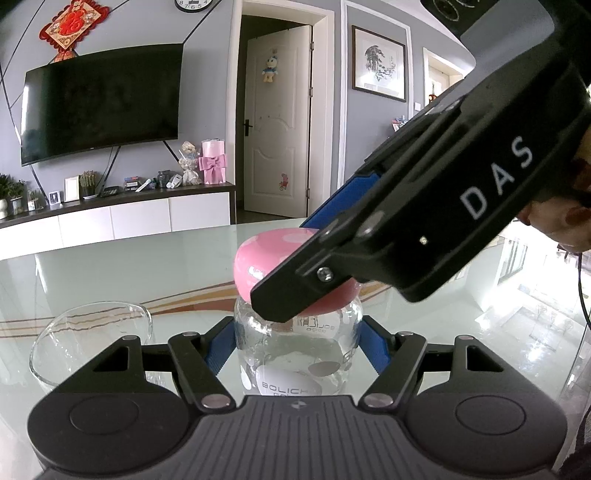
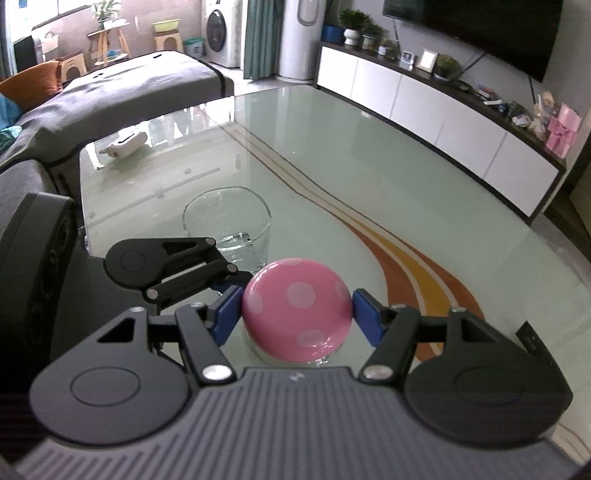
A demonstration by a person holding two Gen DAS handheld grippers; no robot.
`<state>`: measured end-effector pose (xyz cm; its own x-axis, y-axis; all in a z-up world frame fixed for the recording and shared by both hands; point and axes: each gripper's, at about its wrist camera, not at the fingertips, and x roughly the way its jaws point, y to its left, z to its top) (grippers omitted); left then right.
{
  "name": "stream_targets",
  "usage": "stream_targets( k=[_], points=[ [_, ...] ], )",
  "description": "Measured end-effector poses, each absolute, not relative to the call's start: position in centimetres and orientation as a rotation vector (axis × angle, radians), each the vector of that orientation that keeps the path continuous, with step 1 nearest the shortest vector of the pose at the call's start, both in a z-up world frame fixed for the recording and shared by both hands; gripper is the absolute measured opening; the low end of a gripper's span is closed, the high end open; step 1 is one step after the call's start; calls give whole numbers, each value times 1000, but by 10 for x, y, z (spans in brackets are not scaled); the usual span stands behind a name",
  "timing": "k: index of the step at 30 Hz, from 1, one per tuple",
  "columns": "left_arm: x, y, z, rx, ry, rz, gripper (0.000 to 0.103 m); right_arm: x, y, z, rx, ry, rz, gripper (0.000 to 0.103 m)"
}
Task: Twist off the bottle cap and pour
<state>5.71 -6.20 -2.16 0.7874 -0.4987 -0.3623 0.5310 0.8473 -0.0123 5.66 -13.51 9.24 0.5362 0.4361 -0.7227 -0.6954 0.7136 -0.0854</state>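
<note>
Glossy pink cap (image 2: 297, 314), clear glass bottle (image 1: 295, 347), glassy tabletop (image 2: 332, 155)

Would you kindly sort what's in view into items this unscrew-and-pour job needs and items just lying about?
Needed: glass bottle, pink dotted cap, glass cup, left gripper, right gripper.
Lying about: white box at the table's far end, television, potted plants.

**Living room, daylight**

Grey walls. Dark television (image 1: 101, 105) mounted above a long white cabinet (image 2: 436, 107) with a dark top, potted plants (image 2: 364, 27) and small frames on it. White panelled door (image 1: 277, 125) ajar; framed picture (image 1: 378, 62) beside it. Grey sofa (image 2: 110, 99) by the glossy glass table (image 2: 332, 147). Washing machine (image 2: 218, 31) far back.
</note>
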Motion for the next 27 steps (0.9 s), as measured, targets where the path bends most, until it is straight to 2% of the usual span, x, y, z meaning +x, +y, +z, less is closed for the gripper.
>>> stream_targets(
  k=[27],
  points=[
    [56,-62,-22,92,364,-556,74,71,-151,97,-476,718,923,65]
  ],
)
